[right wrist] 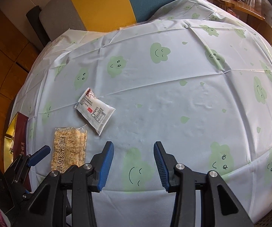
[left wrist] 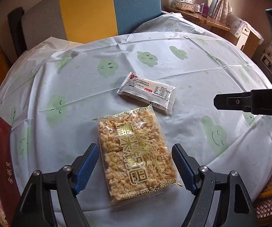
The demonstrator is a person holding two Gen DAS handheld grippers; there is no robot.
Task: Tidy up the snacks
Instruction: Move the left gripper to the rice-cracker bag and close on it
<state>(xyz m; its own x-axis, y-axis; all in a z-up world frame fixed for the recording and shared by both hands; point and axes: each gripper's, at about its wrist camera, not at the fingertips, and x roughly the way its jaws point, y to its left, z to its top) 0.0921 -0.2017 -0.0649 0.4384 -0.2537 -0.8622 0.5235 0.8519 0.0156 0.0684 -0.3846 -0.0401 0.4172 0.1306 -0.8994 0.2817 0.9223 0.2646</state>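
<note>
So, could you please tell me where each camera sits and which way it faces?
Left wrist: on the left claw, angled down at the rice cracker pack between its open fingers; the right claw's finger enters at right.
Right wrist: on the right claw, angled down at bare tablecloth; the left claw shows at lower left.
Shared: the pack, the white sachet, the tablecloth.

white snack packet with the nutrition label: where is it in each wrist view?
Left wrist: white packet sits just above centre, beyond the rice cracker pack, which lies between the open left gripper fingers.
Right wrist: white packet is left of centre, up and left of the open right gripper, which has nothing between its fingers.
Shared landmark: the rice cracker pack, right beside the packet's near end in both.
</note>
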